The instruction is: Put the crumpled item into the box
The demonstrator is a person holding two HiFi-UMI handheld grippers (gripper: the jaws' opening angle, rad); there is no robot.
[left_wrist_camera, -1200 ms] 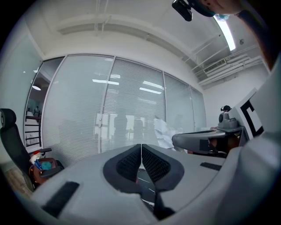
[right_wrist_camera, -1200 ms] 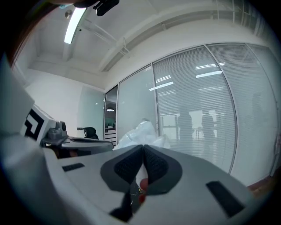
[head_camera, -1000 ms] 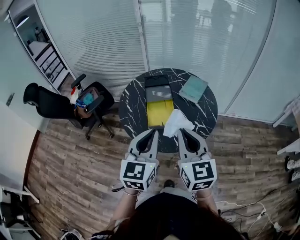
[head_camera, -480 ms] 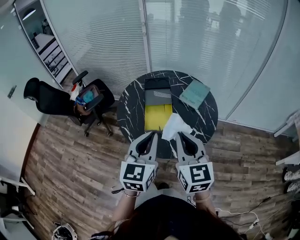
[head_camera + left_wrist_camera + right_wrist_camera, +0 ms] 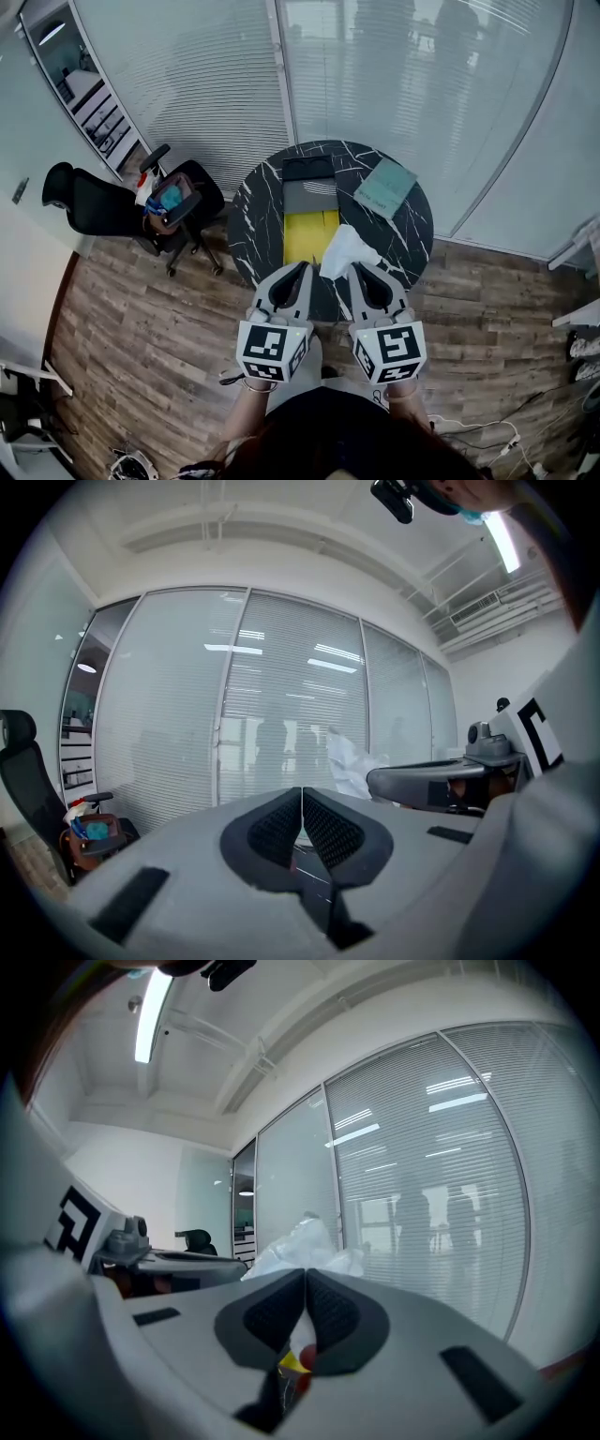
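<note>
Right gripper (image 5: pixel 355 269): 2 jaws pinched on the white crumpled sheet (image 5: pixel 345 248), held over the round black marble table (image 5: pixel 258 220). Open yellow-floored box (image 5: pixel 307 234) lies just forward-left of it, long axis running away from the person. Left gripper (image 5: pixel 304 268): jaws together, empty.

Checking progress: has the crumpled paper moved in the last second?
No. The crumpled paper still hangs at the near right corner of the yellow box.

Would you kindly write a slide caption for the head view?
Right hand-held gripper grips the crumpled white item near the yellow box on the dark table.
</note>
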